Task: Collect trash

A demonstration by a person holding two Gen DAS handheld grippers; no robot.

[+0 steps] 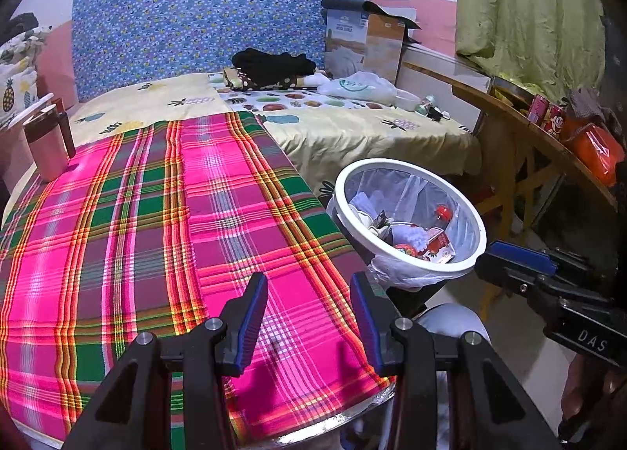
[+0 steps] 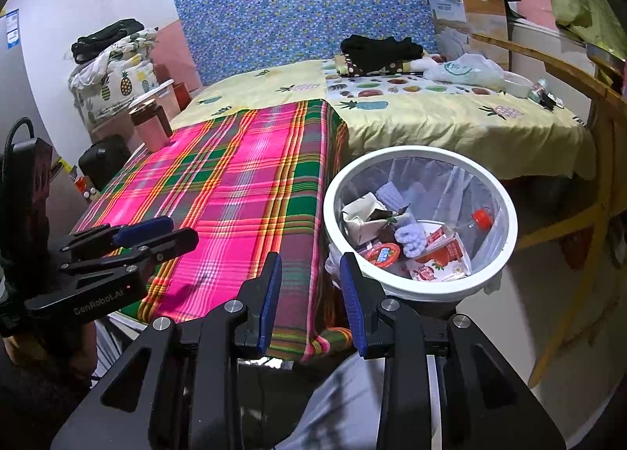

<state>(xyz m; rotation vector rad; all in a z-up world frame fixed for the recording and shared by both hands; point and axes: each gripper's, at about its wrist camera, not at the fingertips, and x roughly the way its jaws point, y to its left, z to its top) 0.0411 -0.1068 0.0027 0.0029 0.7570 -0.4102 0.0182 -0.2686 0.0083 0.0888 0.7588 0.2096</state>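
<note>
Tools, left (image 1: 309, 316) and right (image 2: 309, 303): both apart, empty. Right view only: crumpled paper (image 2: 362, 216) plain in white bin (image 2: 505, 211), beside carton (image 2: 443, 258), red cap (image 2: 482, 218).

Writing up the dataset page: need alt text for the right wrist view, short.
A white bin lined with a clear bag holds cartons and wrappers, beside a table under a pink and green plaid cloth. The right gripper hangs open and empty in front; the left gripper is at left.
</note>
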